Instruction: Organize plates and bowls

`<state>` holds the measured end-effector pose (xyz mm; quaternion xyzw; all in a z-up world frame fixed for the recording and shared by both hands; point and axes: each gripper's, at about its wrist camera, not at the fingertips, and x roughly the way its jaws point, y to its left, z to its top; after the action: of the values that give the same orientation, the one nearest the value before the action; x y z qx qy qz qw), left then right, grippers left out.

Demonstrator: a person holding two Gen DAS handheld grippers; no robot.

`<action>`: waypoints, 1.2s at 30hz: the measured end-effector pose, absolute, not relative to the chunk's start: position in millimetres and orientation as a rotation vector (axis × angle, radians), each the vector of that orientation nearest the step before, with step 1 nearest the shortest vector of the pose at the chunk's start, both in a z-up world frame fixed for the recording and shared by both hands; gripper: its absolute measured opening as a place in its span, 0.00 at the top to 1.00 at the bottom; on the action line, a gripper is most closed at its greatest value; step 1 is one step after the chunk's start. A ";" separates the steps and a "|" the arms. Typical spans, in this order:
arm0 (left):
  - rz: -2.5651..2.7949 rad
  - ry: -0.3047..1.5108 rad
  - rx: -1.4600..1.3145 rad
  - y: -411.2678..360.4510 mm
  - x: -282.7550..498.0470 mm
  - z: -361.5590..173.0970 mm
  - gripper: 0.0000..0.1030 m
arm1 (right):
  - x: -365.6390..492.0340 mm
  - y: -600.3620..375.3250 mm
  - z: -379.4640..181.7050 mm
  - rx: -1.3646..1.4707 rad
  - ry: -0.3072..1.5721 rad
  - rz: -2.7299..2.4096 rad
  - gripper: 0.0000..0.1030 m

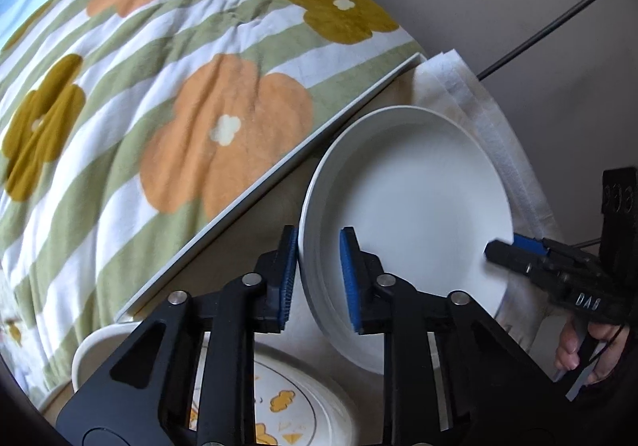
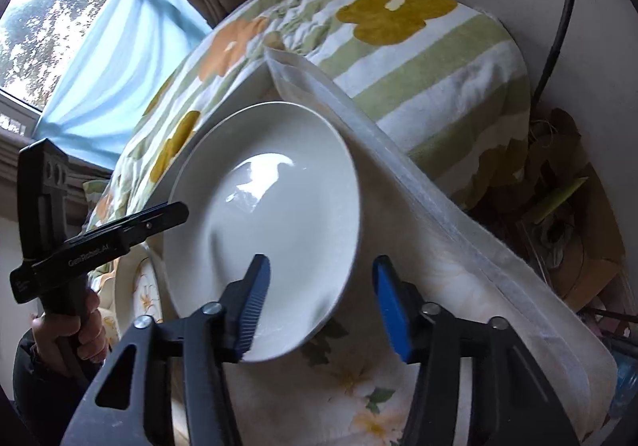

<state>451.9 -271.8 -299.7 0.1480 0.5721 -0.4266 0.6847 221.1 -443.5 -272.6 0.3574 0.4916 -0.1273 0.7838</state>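
**White plate between two grippers**

Behind all is a flower blanket (image 1: 167,95) w/ green stripes, plus a window (image 2: 48,7) top left in right wrist view. White plate (image 1: 414,198) is tilted, near a folded white cloth (image 1: 470,87). Left gripper (image 1: 318,274) is wide, its pads on both sides of the plate rim; contact maybe, hard to tell. Right gripper (image 2: 323,310) is wide too, rim between its fingers. Patterned plate (image 1: 287,406) below is half hidden by the arms.
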 end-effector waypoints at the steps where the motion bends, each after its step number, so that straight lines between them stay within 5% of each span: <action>1: -0.956 1.278 0.343 -272.6 450.7 -300.5 0.83 | 220.7 -445.1 -274.3 0.789 1.052 -0.280 0.67; 5: -0.963 1.264 0.351 -272.9 449.3 -300.7 0.83 | 223.4 -446.2 -277.3 0.786 1.052 -0.300 0.78; 17: -0.950 1.236 0.365 -273.3 443.9 -292.7 0.83 | 223.3 -447.0 -274.3 0.778 1.038 -0.267 0.79; 36: -0.627 1.123 0.177 -165.4 330.0 -185.3 0.83 | 204.3 -421.9 -187.2 0.541 1.103 0.136 0.79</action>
<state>330.0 -165.4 -185.3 0.0822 0.5231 -0.2917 0.7966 204.3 -421.9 -187.2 0.2536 0.5170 0.0636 0.8151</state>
